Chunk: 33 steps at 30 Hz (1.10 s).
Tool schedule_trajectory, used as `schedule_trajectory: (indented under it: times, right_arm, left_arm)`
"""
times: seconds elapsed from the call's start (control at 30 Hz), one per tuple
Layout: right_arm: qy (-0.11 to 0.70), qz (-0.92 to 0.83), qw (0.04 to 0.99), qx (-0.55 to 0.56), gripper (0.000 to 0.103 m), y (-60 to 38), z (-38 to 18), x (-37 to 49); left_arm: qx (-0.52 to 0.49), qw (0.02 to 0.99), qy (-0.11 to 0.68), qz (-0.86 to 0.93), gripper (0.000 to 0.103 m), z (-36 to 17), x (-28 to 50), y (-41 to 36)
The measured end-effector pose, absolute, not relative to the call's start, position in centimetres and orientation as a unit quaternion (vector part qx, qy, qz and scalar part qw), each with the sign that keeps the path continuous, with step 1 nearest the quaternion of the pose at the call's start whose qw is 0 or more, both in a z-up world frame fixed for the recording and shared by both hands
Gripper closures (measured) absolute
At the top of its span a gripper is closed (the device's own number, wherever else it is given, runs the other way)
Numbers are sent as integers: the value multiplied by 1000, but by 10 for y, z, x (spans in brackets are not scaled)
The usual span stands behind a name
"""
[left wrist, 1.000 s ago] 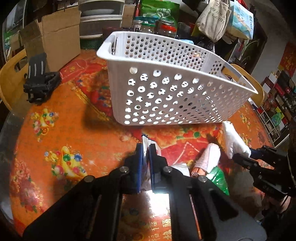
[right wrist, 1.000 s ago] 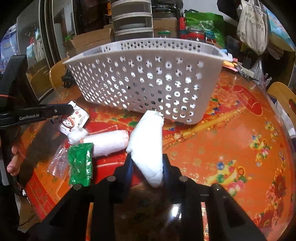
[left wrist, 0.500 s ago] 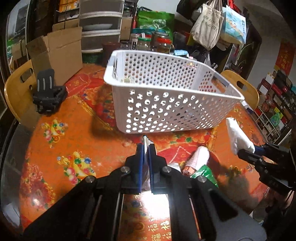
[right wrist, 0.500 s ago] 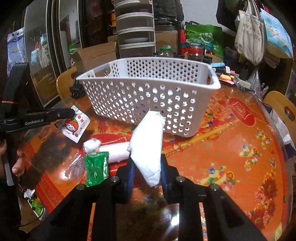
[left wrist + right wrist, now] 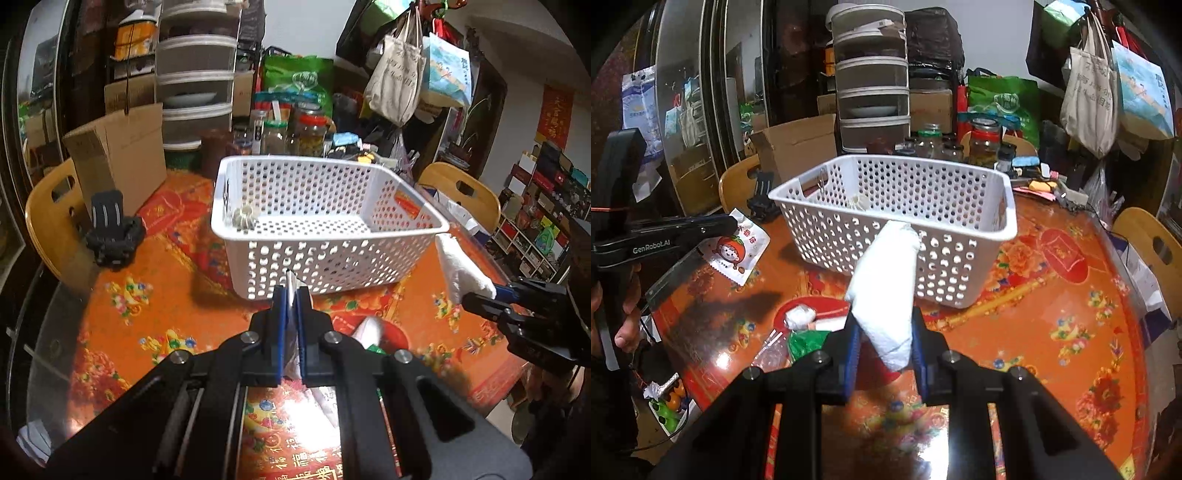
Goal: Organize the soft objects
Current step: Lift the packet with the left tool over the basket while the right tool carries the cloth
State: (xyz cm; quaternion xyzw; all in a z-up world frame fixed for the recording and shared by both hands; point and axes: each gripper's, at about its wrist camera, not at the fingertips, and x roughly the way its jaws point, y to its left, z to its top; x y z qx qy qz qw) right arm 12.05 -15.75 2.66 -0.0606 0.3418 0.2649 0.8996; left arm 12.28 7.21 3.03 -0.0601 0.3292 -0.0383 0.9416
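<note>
A white perforated basket (image 5: 332, 254) (image 5: 960, 266) stands on the round orange table; a small beige object (image 5: 243, 218) lies inside it. My left gripper (image 5: 291, 295) is shut on a flat snack packet (image 5: 290, 284), seen edge-on here and with its strawberry cartoon face in the right wrist view (image 5: 737, 251), held above the table in front of the basket. My right gripper (image 5: 885, 332) is shut on a white rolled cloth (image 5: 886, 291) (image 5: 458, 271), raised near the basket's near right corner. A white roll (image 5: 799, 317) and a green packet (image 5: 805, 341) lie on the table below.
A black phone stand (image 5: 110, 232), a cardboard box (image 5: 118, 155), jars (image 5: 310, 133) and stacked containers (image 5: 873, 92) stand beyond the basket. Wooden chairs (image 5: 51, 221) (image 5: 1152, 251) ring the table. A clear plastic wrapper (image 5: 772, 350) lies by the green packet.
Both grippers have risen with their loads; the basket now sits lower in view, its inside visible. The snack packet has lifted off the table.
</note>
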Motion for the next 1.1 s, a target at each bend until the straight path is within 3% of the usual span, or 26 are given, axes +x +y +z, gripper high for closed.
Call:
schedule_trajectory:
  times: [0.67, 0.9, 1.1]
  right_arm:
    - [326, 242, 910, -88, 80, -144, 96, 184]
    - [372, 237, 893, -91, 80, -133, 78, 234]
    - [428, 225, 870, -92, 80, -121, 40, 284]
  left_arm:
    - [-47, 951, 303, -33, 98, 134, 186, 60]
    - [-27, 941, 338, 3, 98, 123, 256, 56]
    - [-36, 917, 396, 17, 98, 77, 320, 63]
